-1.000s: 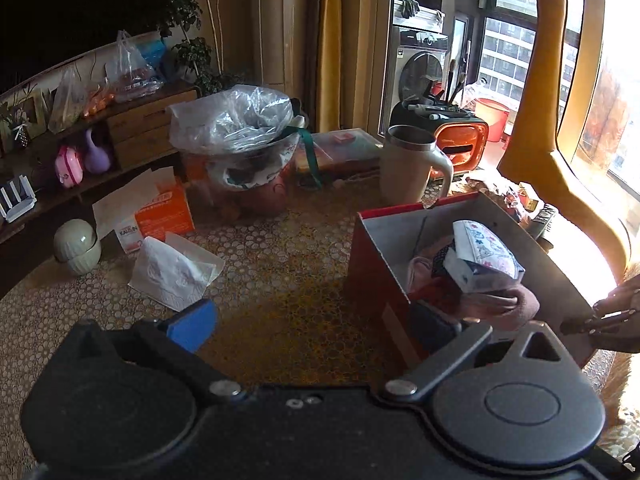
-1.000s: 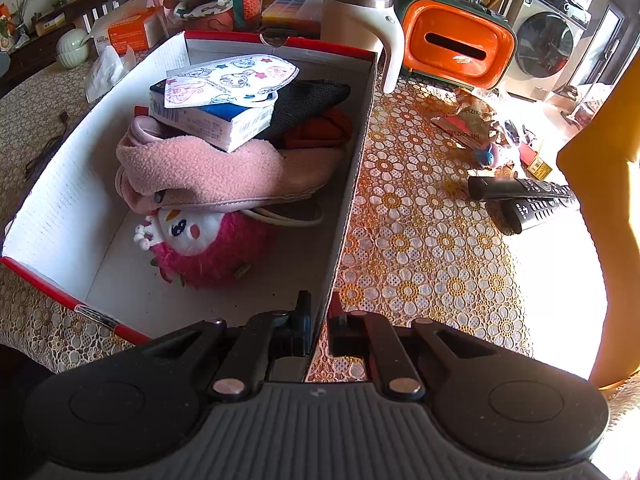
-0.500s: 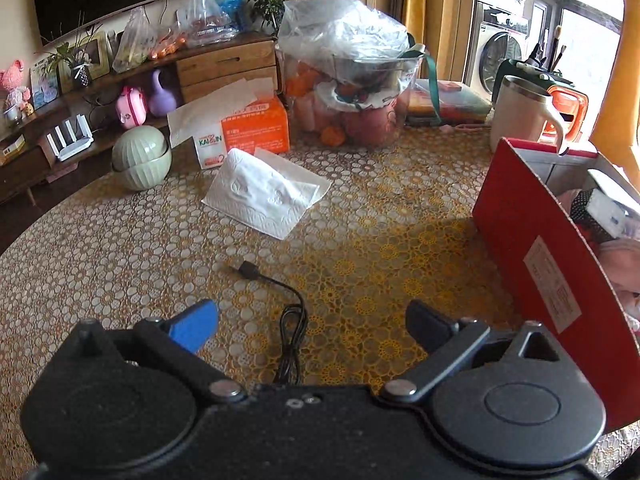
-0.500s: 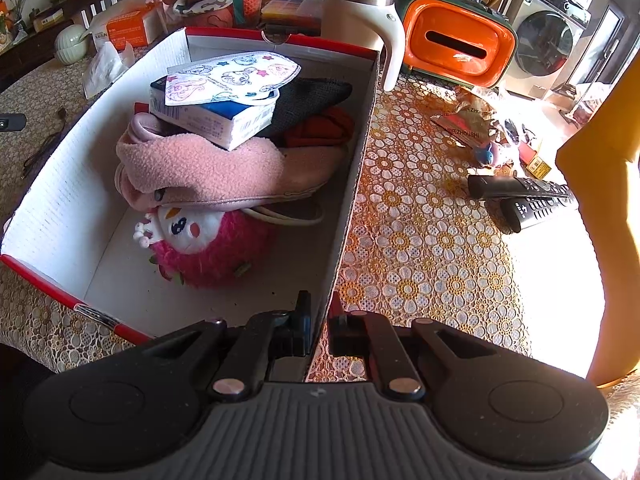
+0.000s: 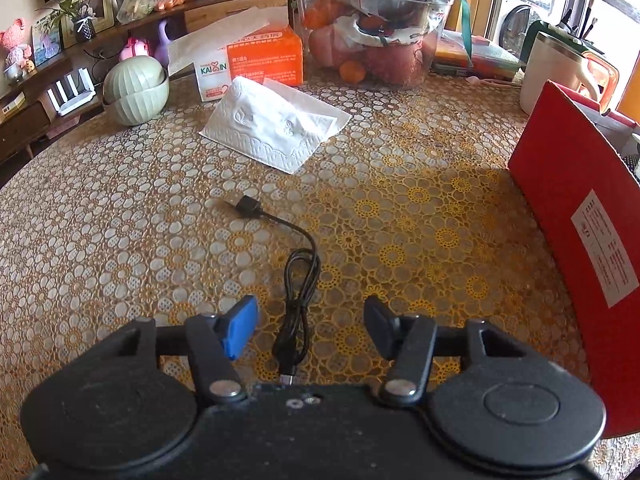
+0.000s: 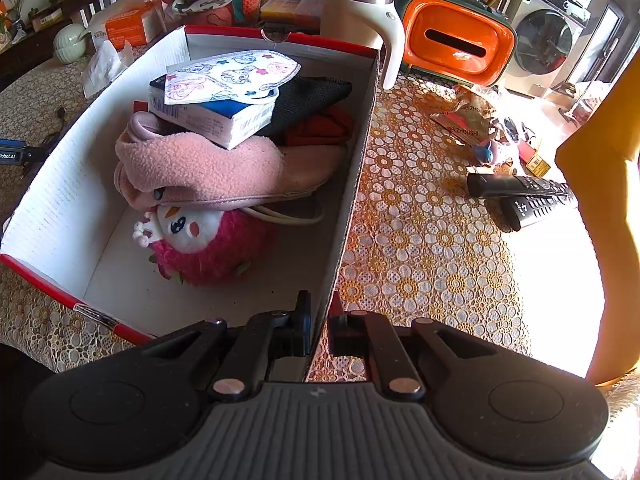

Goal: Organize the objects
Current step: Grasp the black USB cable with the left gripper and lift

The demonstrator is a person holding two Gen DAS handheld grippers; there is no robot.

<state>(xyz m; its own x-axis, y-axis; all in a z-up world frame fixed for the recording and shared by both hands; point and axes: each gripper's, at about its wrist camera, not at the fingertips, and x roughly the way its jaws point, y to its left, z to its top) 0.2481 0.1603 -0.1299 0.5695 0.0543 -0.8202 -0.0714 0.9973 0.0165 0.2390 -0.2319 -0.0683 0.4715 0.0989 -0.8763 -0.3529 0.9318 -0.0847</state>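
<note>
A black USB cable (image 5: 298, 280) lies coiled on the lace tablecloth, its looped end between the fingers of my left gripper (image 5: 310, 320). The jaws are closing around it, and the pads stand apart from the cable on both sides. The red cardboard box (image 5: 580, 248) stands to the right. In the right wrist view my right gripper (image 6: 320, 322) is shut on the near right wall of the box (image 6: 348, 200). Inside lie a pink plush toy (image 6: 208, 248), a pink fleece slipper (image 6: 208, 168), a small carton (image 6: 212, 120) and a printed face mask (image 6: 232, 76).
A folded white tissue (image 5: 276, 124), an orange tissue pack (image 5: 256, 60), a green lidded bowl (image 5: 134, 90) and a plastic container of fruit (image 5: 376, 36) sit at the back. Right of the box lie two remotes (image 6: 528, 196), snack wrappers (image 6: 468, 120), a mug (image 6: 356, 16) and an orange case (image 6: 456, 40).
My left gripper has swung left away from the box and dropped toward the table over the cable, and its jaws have narrowed. The right gripper has kept still on the box wall.
</note>
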